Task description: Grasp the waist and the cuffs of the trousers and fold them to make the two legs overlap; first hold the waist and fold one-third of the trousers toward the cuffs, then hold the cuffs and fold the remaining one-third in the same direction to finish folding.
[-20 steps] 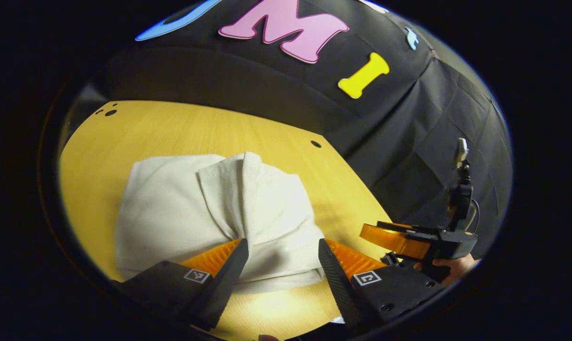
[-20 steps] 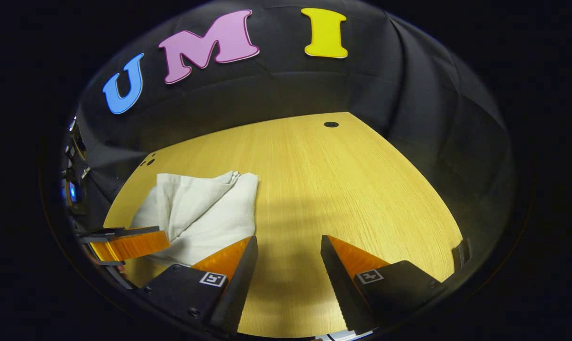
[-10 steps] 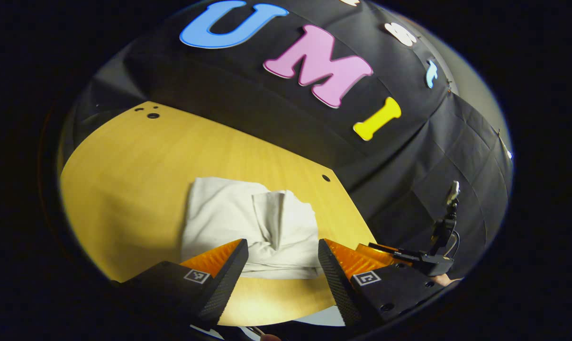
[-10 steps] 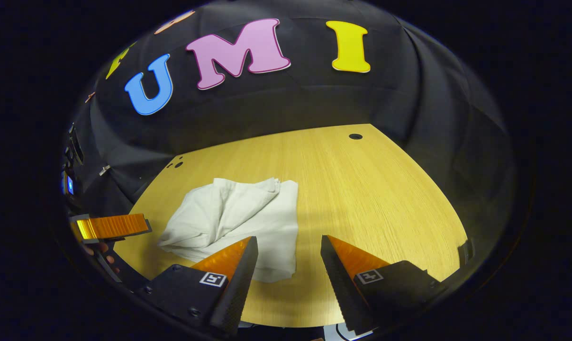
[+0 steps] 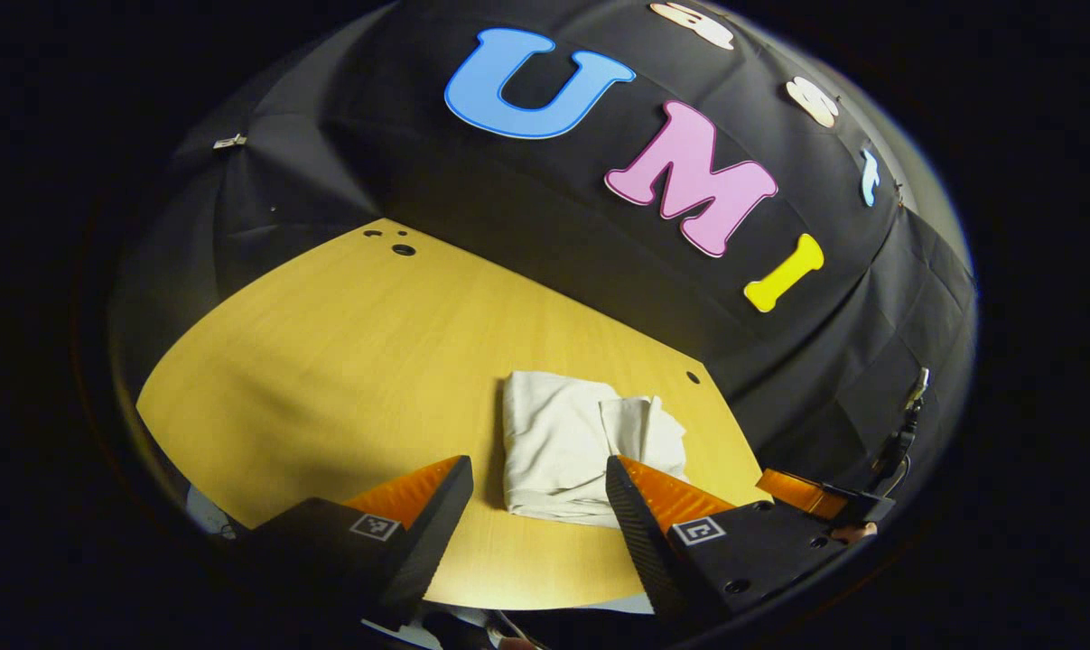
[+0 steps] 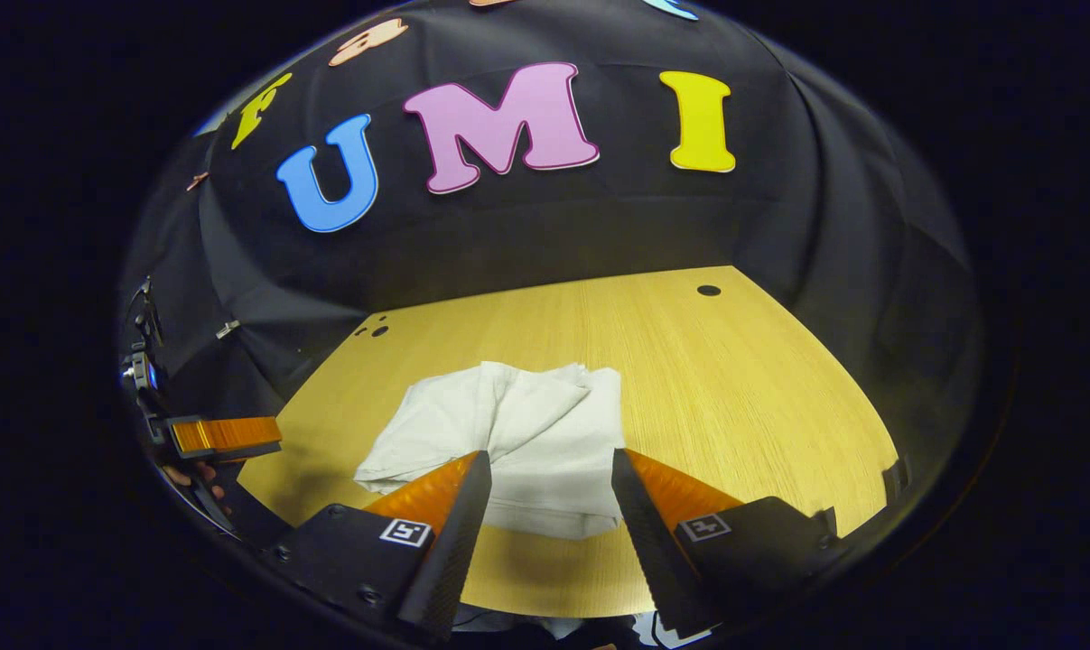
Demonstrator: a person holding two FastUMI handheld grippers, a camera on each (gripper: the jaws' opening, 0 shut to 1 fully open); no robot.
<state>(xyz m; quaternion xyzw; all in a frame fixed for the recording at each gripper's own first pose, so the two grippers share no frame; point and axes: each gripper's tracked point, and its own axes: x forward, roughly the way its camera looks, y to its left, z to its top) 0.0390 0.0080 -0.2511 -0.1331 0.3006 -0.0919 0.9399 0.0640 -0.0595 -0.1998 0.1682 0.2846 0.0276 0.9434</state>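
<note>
Trousers [image 6: 517, 442] lie folded, long axis toward the wall

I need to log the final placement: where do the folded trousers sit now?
The trousers lie folded on the wooden table, just ahead of the open right gripper; in the left gripper view they lie right of centre, near the table's right edge.

Left gripper view rides above the table's near edge, facing forward and down over the wooden table [image 5: 328, 361], folded trousers [image 5: 563, 442] at lower centre-right, right gripper view from a similar near-edge position, trousers [image 6: 526, 433] at lower centre, both sharing table, trousers, back wall.
</note>
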